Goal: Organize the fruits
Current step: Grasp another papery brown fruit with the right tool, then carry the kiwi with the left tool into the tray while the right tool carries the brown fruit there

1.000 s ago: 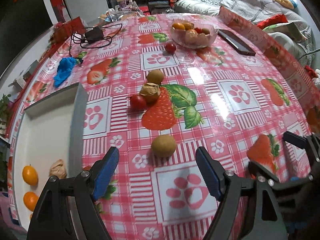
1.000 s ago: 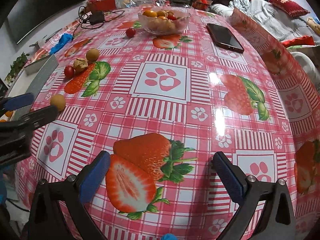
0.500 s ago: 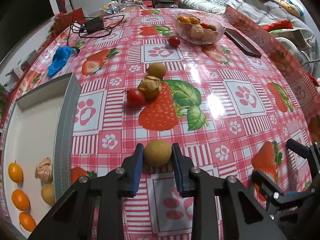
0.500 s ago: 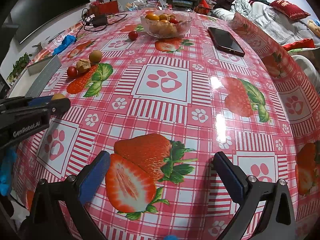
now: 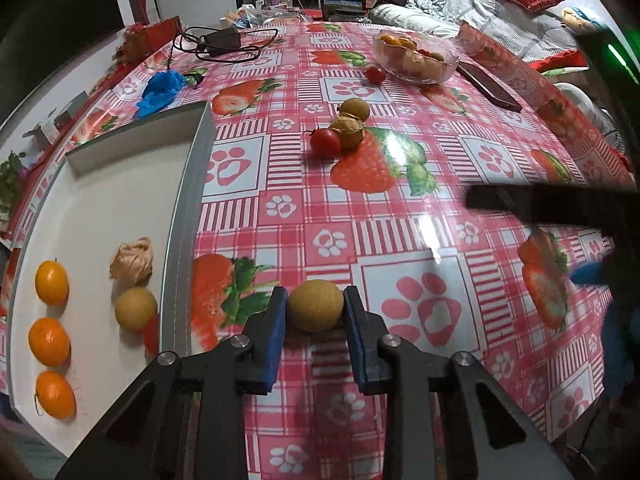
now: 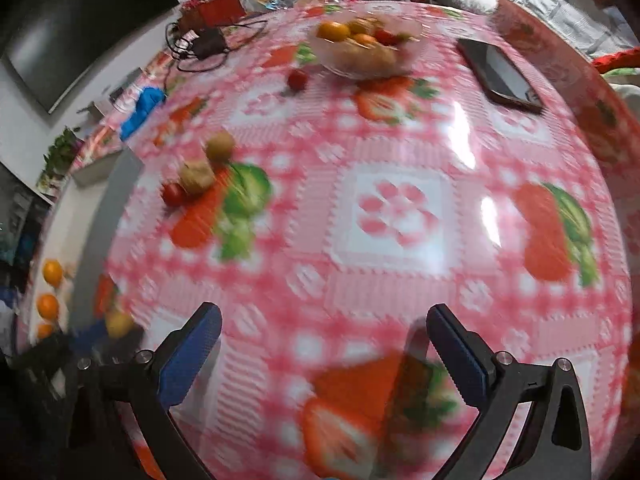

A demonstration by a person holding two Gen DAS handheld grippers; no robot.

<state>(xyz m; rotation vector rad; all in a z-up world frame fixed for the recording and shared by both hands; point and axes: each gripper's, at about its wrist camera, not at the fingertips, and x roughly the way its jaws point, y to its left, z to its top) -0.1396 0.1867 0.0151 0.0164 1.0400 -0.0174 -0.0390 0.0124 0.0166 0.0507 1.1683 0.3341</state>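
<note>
- The left gripper (image 5: 316, 312), two black arms with blue rubber pads, is pinching a round tan-brown fruit (image 5: 316, 310) between its pads, above a glossy red-and-white checked tablecloth (image 5: 400, 240) printed with strawberries and paw prints.
- Just to its left stands a shallow white rectangular tray with a grey rim (image 5: 182, 240). It holds three small orange citrus fruits (image 5: 50, 340) in a column, a papery beige husked fruit (image 5: 132, 262) and another tan-brown round fruit (image 5: 135, 308).
- Farther back on the cloth lie a small red tomato (image 5: 325, 142), a second husked fruit (image 5: 348, 132) touching it, and a third tan fruit (image 5: 354, 109). Beyond is a clear glass bowl of mixed fruit (image 5: 416, 60).
- The right gripper (image 6: 324, 356) hangs over bare cloth, its blue pads spread wide with nothing between them; this view is blurred.
- Risk, as a judgement: the fruit is smooth and round, gripped by flat pads, so it could slip out and roll. Carried low, it could strike the tray's raised rim.
</note>
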